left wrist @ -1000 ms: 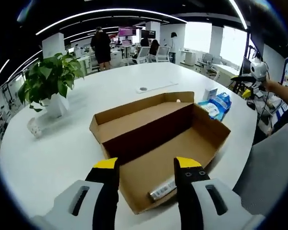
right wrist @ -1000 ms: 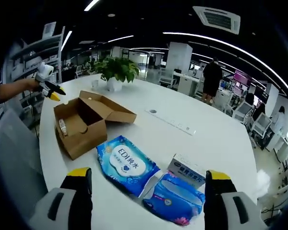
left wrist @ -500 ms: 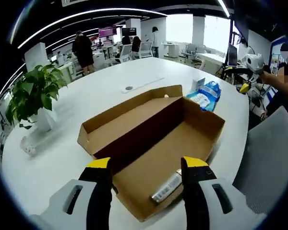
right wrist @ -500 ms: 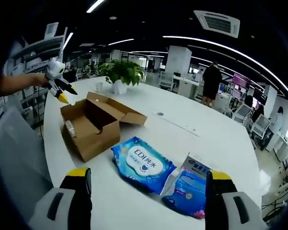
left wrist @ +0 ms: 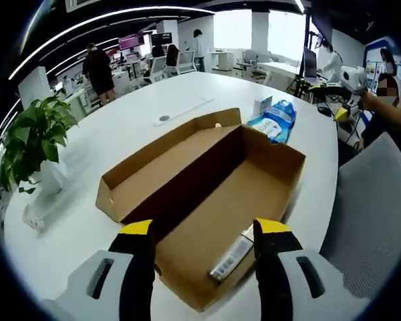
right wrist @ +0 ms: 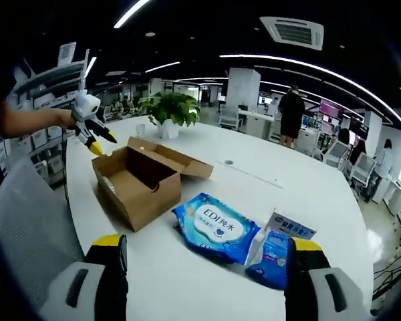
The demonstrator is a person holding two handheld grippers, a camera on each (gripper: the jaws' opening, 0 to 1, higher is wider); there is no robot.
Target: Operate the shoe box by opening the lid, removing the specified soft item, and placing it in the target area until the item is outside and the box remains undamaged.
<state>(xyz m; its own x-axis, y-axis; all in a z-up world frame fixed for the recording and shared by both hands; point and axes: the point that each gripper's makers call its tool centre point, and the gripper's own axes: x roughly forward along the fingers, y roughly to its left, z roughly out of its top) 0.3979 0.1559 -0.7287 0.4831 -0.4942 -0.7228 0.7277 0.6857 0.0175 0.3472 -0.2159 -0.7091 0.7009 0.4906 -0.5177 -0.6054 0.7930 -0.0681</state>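
Box (left wrist: 207, 194) is sitting open on the bench (left wrist: 113, 140), small packet (left wrist: 232, 254) lying at its 5 o'clock end. Both tongs (left wrist: 204, 231) (right wrist: 204, 244) are hanging spread, empty. Packet's probably light and squishy; pinching mid-length looks best.

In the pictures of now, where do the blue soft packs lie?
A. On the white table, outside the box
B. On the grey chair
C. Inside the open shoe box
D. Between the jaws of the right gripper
A: the blue soft packs rest on the white table, apart from the open shoe box, and the right gripper is open above the table.
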